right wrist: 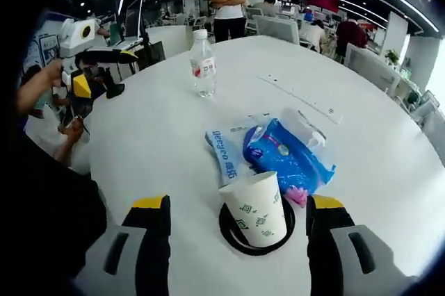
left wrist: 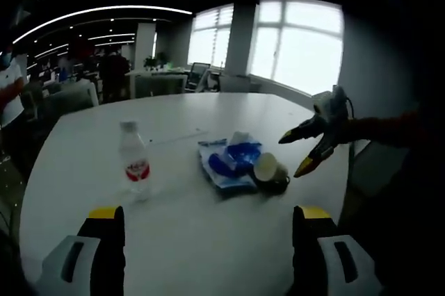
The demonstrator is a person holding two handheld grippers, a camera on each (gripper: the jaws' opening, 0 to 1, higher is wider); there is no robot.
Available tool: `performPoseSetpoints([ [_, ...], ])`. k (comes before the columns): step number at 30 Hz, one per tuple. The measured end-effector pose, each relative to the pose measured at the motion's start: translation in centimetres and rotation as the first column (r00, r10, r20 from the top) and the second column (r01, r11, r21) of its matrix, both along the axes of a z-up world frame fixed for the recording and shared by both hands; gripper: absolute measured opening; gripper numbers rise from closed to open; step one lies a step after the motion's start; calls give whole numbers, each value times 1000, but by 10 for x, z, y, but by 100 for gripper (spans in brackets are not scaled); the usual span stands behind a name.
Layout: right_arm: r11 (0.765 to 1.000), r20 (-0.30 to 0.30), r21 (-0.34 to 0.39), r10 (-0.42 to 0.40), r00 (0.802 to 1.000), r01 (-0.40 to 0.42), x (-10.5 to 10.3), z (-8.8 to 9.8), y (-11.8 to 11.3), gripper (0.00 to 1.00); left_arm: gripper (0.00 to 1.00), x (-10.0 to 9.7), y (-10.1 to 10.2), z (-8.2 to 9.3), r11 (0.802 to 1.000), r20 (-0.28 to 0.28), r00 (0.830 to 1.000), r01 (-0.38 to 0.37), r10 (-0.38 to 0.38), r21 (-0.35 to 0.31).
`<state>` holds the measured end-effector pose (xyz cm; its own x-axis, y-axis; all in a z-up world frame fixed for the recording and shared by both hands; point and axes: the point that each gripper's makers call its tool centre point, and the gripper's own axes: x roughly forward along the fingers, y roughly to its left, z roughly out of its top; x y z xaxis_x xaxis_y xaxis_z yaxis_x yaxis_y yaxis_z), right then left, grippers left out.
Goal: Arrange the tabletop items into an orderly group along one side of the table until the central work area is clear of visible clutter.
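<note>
Left gripper [left wrist: 207, 223] jaws apart; right gripper [right wrist: 238, 212] jaws apart.

Bare table [left wrist: 208, 240] ahead of near edge. Obstructed mid-table by water bottle [left wrist: 134, 160], blue wipes packs [left wrist: 229, 162], paper cup [right wrist: 259, 207] on black ring [right wrist: 236, 237].

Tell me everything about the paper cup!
The paper cup is white with small green marks printed on its side. It looks like thin paper. It leans, its open mouth up, with its base inside a black ring on the white table. Blue wipe packets lie right behind it. It stands between the open jaws of the right tool, which do not touch it.
</note>
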<state>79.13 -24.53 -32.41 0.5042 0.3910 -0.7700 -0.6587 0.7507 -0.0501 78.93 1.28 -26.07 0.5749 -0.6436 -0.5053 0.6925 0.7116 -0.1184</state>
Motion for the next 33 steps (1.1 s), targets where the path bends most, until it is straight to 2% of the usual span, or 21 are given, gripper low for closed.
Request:
performPoseSetpoints([
  [4,998,0,-36,43,999,-43,2,-1,1,75,99,0,-2,5,1000,9,1000,5,-5,-29],
  [14,991,-16,-78,111,994,-112,9,-9,7,72,99,0,1,3,1000,3,1000,8,-8,-15],
  [33,978,-43,-133,155,987,-159,28,-35,14,66,97,-7,11,-4,1000,-25,1000,-6,6,-7],
])
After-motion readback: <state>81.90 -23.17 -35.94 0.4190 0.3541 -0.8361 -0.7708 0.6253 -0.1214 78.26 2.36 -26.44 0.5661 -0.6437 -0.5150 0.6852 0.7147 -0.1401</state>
